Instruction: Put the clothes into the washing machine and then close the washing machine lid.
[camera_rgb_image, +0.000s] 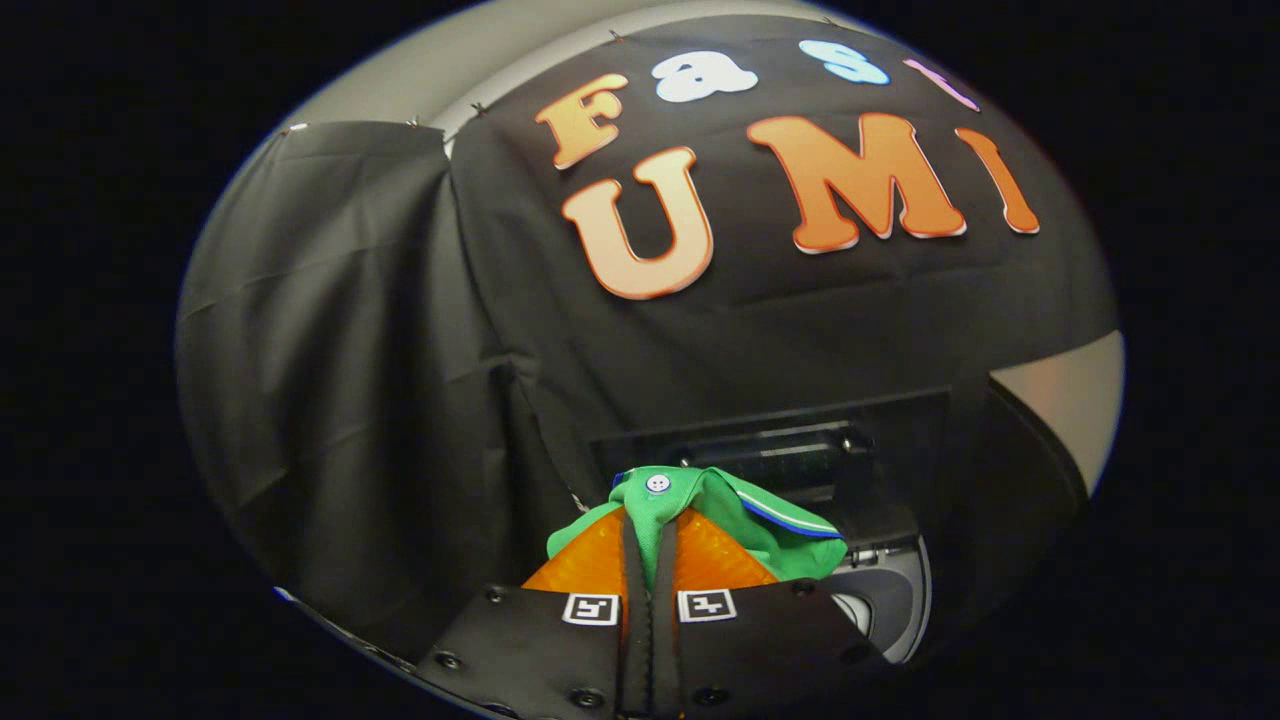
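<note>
We've got the tongs (650, 545) clamped on the green shirt (700, 510), bunched at their tips, with the washer (880, 600) just beyond, lower right.

The claw (650, 520) pinches a green garment (700, 510) with a white button and blue-white trim.

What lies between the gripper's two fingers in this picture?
In the gripper view, the gripper is shut on a green garment with a white button; its cloth is pinched between the fingers and bunches just ahead.
</note>
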